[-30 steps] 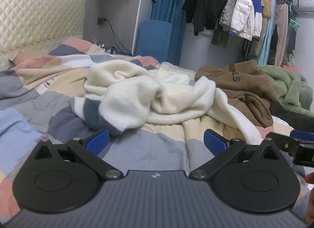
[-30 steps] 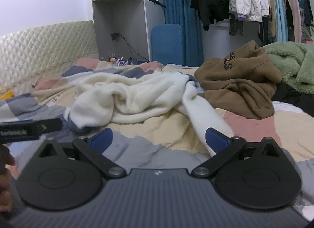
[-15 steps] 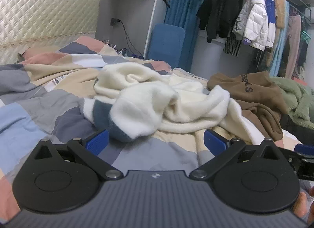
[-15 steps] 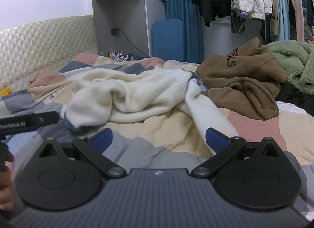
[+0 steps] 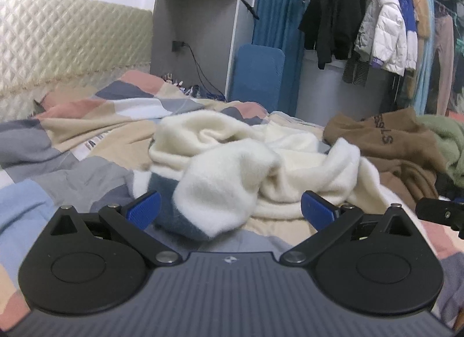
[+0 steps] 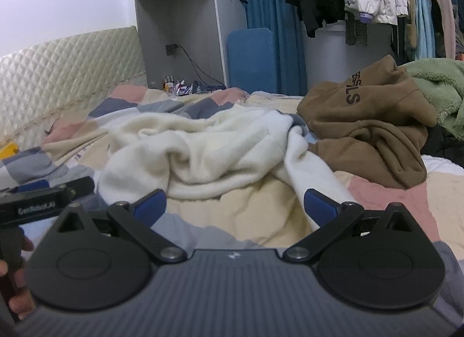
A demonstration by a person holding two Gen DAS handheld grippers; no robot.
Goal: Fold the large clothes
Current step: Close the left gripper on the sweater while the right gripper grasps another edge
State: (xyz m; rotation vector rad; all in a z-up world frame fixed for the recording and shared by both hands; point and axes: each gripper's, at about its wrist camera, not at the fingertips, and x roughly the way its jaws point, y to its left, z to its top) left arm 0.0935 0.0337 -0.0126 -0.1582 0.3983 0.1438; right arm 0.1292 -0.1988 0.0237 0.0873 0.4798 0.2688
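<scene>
Cream fleece garment (image 5: 232, 162), crumpled on patchwork bed quilt (image 5: 72, 145), long axis running left to right; grey-blue cuff (image 5: 171, 206) toward left tongs (image 5: 230, 209). Left tongs: blue tips apart, nothing held. Right tongs (image 6: 235, 206): likewise apart. Right view alone shows a sleeve trailing toward its right fingertip (image 6: 320, 205), yellow item (image 6: 8, 149), and hand (image 6: 14, 287). Brown hoodie (image 6: 368, 133) beside.

— How are the grippers held?
— The left gripper (image 5: 230, 210) and right gripper (image 6: 236, 206) are held low, level and side by side, jaws spread wide, nothing gripped.
— And the hands?
— Only fingers (image 6: 14, 290) are seen, wrapped around the left handle.
</scene>
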